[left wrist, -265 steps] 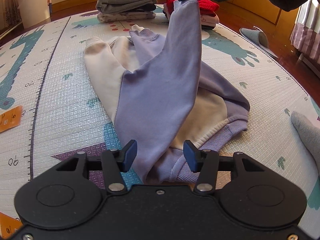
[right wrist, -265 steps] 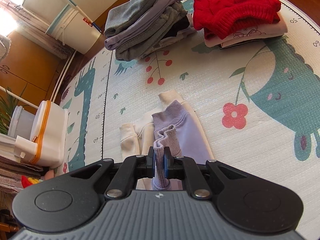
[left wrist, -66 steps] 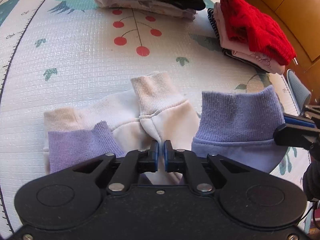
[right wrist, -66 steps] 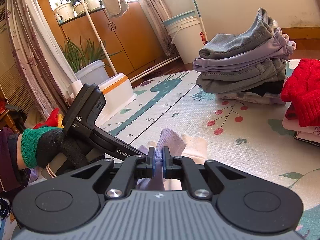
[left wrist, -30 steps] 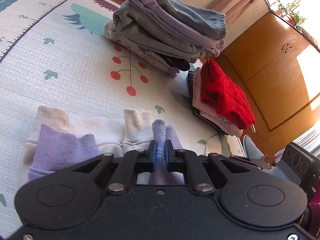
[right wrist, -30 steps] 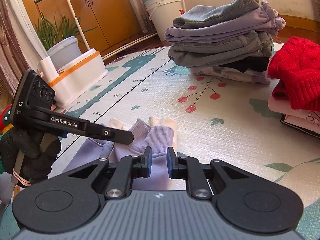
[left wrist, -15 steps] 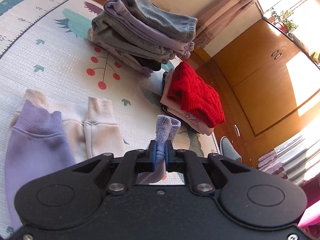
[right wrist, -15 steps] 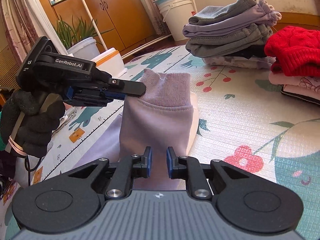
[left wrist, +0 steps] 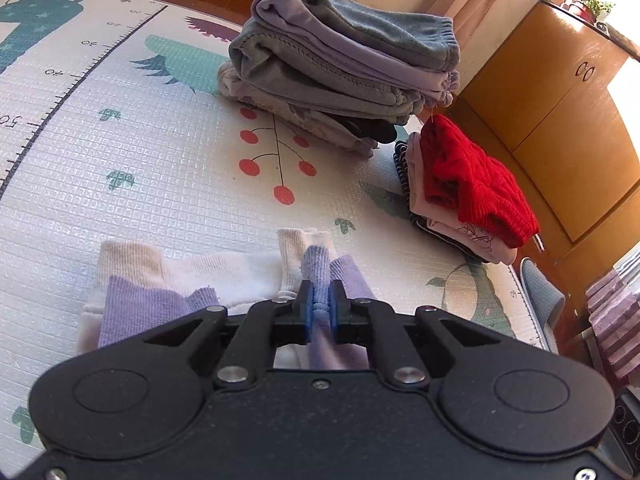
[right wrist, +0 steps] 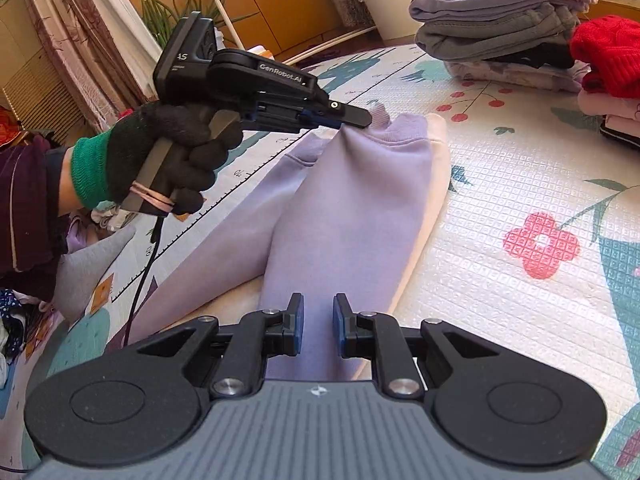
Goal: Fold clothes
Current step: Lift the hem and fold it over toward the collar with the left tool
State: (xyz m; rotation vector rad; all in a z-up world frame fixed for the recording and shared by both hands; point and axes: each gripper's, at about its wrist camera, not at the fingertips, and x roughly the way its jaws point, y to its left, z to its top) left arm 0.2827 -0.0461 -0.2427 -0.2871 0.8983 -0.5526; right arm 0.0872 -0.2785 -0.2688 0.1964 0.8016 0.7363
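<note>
In the left wrist view, the left gripper [left wrist: 319,310] body covers the near part of the lilac and cream sweatshirt [left wrist: 160,300], so only cuffs show above it. A grey slipper [left wrist: 544,296] past the play mat's [left wrist: 120,208] right edge is partly cut off by cloth at the frame edge. In the right wrist view, the red sweater [right wrist: 608,56] pile near the mat's far right corner runs off the frame. The person's sleeve [right wrist: 28,208] is cut by the left edge. The clutter beside it is too jumbled to identify.
</note>
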